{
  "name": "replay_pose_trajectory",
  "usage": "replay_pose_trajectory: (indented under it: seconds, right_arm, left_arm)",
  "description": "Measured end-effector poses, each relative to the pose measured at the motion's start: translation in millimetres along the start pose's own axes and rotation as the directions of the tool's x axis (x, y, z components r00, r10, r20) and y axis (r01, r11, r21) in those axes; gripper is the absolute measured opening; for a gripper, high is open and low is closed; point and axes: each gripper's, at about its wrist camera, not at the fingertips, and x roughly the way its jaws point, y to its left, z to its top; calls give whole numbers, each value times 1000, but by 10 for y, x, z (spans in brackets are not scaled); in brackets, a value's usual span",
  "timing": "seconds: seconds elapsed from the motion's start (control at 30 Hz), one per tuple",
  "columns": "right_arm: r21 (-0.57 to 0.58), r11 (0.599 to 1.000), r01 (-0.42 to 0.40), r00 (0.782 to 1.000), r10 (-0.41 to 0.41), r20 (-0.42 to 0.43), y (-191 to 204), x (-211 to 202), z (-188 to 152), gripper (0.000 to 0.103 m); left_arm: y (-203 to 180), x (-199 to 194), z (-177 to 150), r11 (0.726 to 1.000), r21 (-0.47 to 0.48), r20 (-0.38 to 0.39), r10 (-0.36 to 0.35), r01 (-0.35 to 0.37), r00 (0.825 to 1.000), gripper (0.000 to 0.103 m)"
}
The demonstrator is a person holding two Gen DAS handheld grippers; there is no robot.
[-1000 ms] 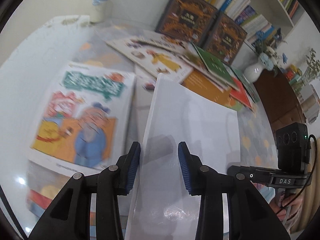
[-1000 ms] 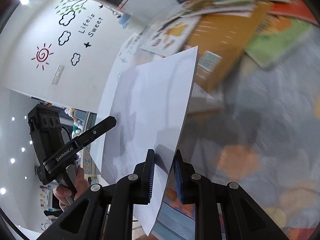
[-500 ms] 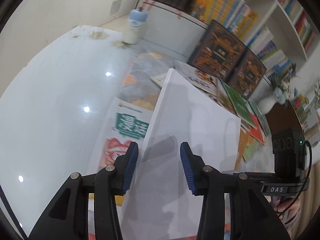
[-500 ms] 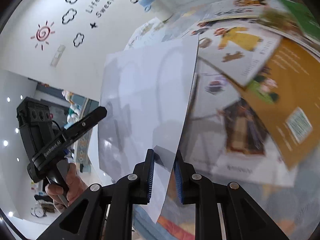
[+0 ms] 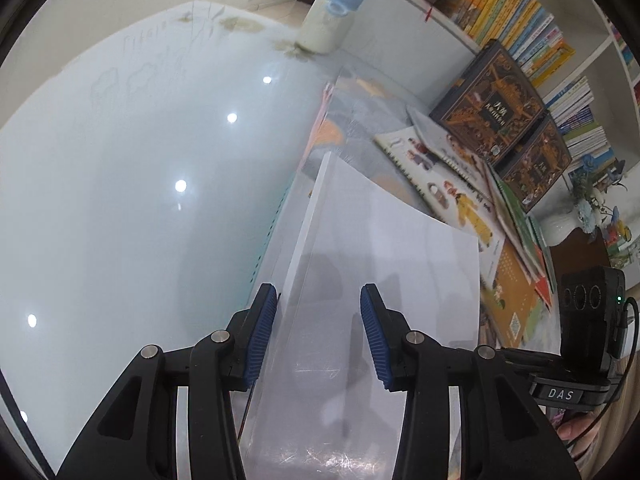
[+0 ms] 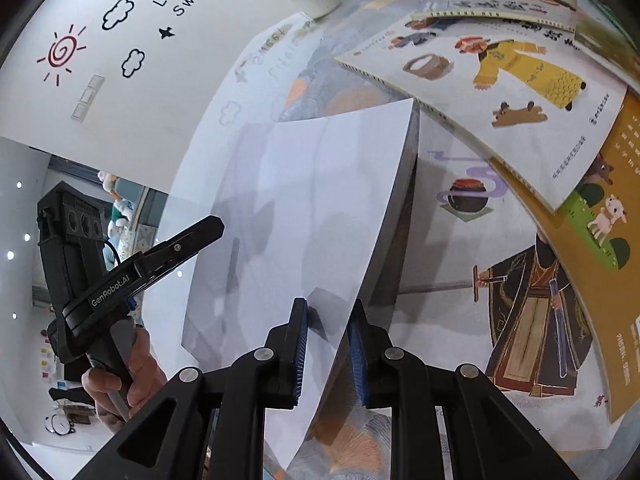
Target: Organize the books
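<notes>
**A:** Between the blue pads of the left gripper [image 5: 319,330] stands the spine side of a white book [image 5: 380,280], held up on edge. The jaws stand spread wider than the book's thickness; the left pad sits right at its edge, the right pad seems clear of the cover.

**B:** And the right gripper [image 6: 327,354]?

**A:** Its jaws are pressed nearly together, pinching the lower edge of that same white book [image 6: 304,216] and its curling cover. A hand [image 6: 128,376] shows under the left tool in the right wrist view.

**B:** Where does the book sit?

**A:** Raised and tilted above a glossy white table [image 5: 120,200], just left of a spread of picture books [image 6: 500,92] lying flat and overlapping. Behind them 2 dark ornate books [image 5: 504,120] lean against a bookshelf [image 5: 520,12]. A bottle with a blue lid [image 5: 330,16] stands at the table's far end.
</notes>
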Motion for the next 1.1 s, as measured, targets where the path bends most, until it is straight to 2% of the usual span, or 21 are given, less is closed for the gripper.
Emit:
replay_pose_trajectory:
  seconds: [0.13,0.23,0.4,0.47,0.53,0.63,0.73,0.9,0.97,1.03,1.1]
  right_arm:
    - [5,1000,-12,1000,12,2,-19,43,10,21]
    - [32,999,-39,999,39,19,-15,54,30,22]
    - [-6,1000,28,999,-28,20,94,50,21,24]
    - [-13,999,34,999,-34,10,80,47,20,28]
    - [-10,1000,25,1000,-25,-5,42,30,9,28]
    - [-11,1000,5,1000,-5,-10,-37,-75,-14,28]
    - [-32,999,27,999,-26,23,-63,-228,-21,28]
    - [-9,1000,-5,999,5,45,-230,-433,-46,29]
    - [-28,999,24,998,-22,62,-280,-522,-67,29]
    - [-69,991,113,988,-104,117,-310,-666,-95,29]
    - [-112,961,251,951,-224,213,-299,-852,-167,29]
  left_arm:
    - [55,26,-17,1000,-26,7,-4,4,1000,40]
    - [41,-13,9,999,-29,26,30,-29,999,40]
    - [-99,-59,10,999,-3,27,34,-34,999,42]
    - [-176,-73,-6,999,6,25,39,-39,999,42]
    - [-247,-87,-17,999,14,26,41,-41,999,42]
    - [-368,-95,-21,999,30,26,43,-43,999,42]
    - [-479,-98,-21,998,40,26,52,-53,998,42]
    - [-608,-145,-59,998,42,33,51,-53,998,42]
    - [-679,-159,-81,997,51,33,56,-58,998,42]
    - [-783,-158,-82,996,72,30,57,-59,998,42]
    - [-891,-164,-82,994,90,34,54,-57,998,42]
